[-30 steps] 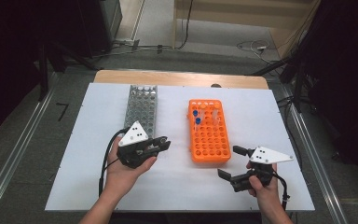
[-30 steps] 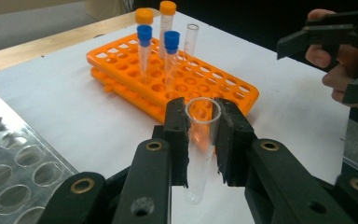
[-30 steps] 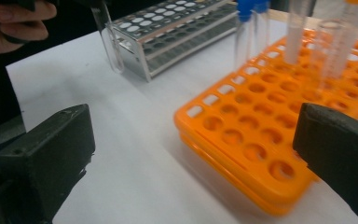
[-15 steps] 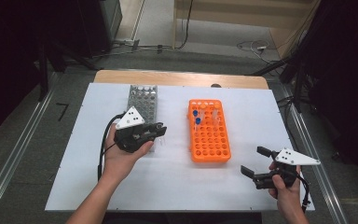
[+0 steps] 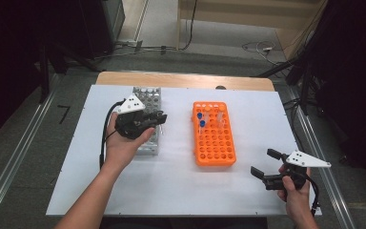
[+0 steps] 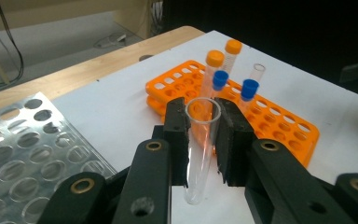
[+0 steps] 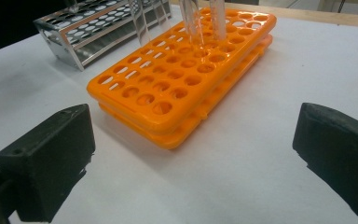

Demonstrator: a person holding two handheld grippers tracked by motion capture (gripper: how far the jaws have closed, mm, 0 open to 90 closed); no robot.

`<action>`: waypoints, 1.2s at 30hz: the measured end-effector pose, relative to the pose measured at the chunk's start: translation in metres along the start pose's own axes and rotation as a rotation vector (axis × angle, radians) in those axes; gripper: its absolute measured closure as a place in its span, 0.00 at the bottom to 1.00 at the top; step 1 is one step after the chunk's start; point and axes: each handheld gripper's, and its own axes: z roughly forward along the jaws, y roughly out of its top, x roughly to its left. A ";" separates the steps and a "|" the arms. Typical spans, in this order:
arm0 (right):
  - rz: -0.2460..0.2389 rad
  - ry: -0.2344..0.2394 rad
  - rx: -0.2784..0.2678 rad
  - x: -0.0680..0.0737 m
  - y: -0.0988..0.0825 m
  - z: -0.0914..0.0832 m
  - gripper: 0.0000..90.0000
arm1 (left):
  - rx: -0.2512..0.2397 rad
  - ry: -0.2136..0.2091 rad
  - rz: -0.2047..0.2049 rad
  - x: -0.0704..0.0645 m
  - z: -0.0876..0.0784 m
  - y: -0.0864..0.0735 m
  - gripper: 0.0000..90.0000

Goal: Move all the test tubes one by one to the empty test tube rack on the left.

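- L gripper (image 6: 200,135) clamped on clear uncapped tube (image 6: 200,149), above metal rack (image 5: 147,121).
- Orange rack (image 5: 213,133): few tubes in, most holes empty.
- R gripper (image 5: 266,167) wide apart, idle.

White tabletop (image 5: 171,186), wooden edge (image 5: 181,79) behind, cables (image 5: 255,46) on grey floor (image 5: 24,157).

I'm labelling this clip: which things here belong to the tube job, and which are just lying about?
In the job:
- left tongs, shut on a clear uncapped tube
- orange rack with capped tubes
- metal rack
- right tongs, open, over bare table

Lying about:
- cables on the floor
- wooden board at the table's far edge
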 end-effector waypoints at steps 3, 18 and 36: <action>-0.003 0.003 0.006 0.000 -0.001 0.001 0.00 | 0.000 0.009 0.001 0.006 0.004 0.006 0.85; 0.005 -0.004 0.000 -0.006 -0.005 0.000 0.00 | -0.013 0.057 -0.020 0.036 0.030 0.030 0.85; 0.014 0.000 0.011 -0.007 -0.008 0.002 0.00 | -0.052 0.186 -0.076 0.083 0.053 0.045 0.85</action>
